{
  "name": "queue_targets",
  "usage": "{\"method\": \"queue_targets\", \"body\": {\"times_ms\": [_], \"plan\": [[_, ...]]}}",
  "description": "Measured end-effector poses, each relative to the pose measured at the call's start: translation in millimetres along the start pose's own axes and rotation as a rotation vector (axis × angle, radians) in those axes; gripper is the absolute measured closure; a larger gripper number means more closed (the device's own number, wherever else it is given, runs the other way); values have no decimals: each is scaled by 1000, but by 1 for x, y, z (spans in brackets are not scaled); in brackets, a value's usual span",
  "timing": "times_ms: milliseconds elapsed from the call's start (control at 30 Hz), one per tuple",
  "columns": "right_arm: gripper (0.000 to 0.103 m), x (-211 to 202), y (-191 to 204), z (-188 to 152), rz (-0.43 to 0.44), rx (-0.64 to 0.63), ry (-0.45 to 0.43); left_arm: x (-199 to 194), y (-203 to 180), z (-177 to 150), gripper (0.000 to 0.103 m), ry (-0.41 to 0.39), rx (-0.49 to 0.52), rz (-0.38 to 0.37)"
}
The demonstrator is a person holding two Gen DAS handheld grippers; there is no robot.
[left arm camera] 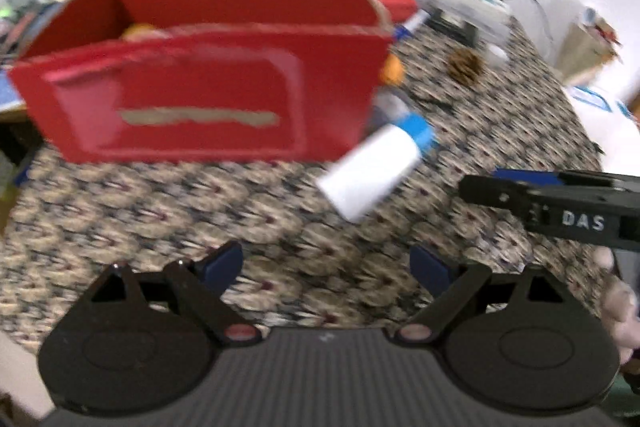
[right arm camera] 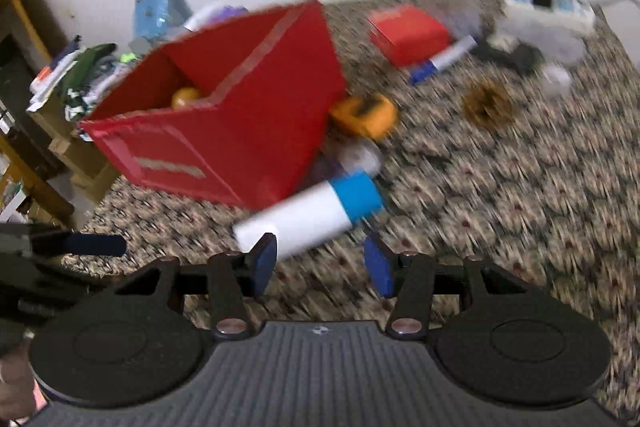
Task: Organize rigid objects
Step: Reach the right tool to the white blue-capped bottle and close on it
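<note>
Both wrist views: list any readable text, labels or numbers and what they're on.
"DAS": white letters on the right gripper body, seen in the left wrist view.
Red box: torn patch on its front, no text.
Small red box: pale marking on top, too blurred to read.
White device at the back: blue markings, too blurred to read.
White tube with blue cap: no text visible.

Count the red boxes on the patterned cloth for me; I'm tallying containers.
2: the big open red box near the left, and a small closed red box farther back beside a marker. Others may hide behind.
</note>
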State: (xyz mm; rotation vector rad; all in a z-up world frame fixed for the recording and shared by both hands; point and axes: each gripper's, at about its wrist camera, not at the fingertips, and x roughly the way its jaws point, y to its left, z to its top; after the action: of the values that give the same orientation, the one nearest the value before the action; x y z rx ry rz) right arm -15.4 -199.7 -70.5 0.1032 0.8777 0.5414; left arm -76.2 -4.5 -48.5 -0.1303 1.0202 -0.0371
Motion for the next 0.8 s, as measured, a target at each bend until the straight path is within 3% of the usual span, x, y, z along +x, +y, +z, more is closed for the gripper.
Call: {"method": "queue_targets", "body": {"times_ms": [133, 233, 333, 500, 600, 633, 700, 800], "plan": [[68, 1, -23, -13, -8, 78, 39, 14, -9, 1, 4, -3, 13, -59], [68, 5, -41, -17, 9, 175, 61, 25, -12, 8, 4, -10, 35, -67], [68, 9, -52, -18, 34, 254, 69, 37, -9, 18, 4, -38, 36, -40], [69, 14, -67, -15, 83, 367, 74, 59, -15, 29, 7, -69, 127, 33], [69, 19, -72, -9, 112, 420, 73, 70, -15, 36, 7, -61, 151, -1], [69, 21, -73, -6, 117, 430, 72, 75, -16, 38, 9, -48, 151, -23], [69, 27, -76, 1, 129, 453, 69, 84, -19, 41, 26, -1, 145, -60], [69, 34, -80, 11, 135, 485, 59, 83, -29, 38, 25, 10, 154, -95]]}}
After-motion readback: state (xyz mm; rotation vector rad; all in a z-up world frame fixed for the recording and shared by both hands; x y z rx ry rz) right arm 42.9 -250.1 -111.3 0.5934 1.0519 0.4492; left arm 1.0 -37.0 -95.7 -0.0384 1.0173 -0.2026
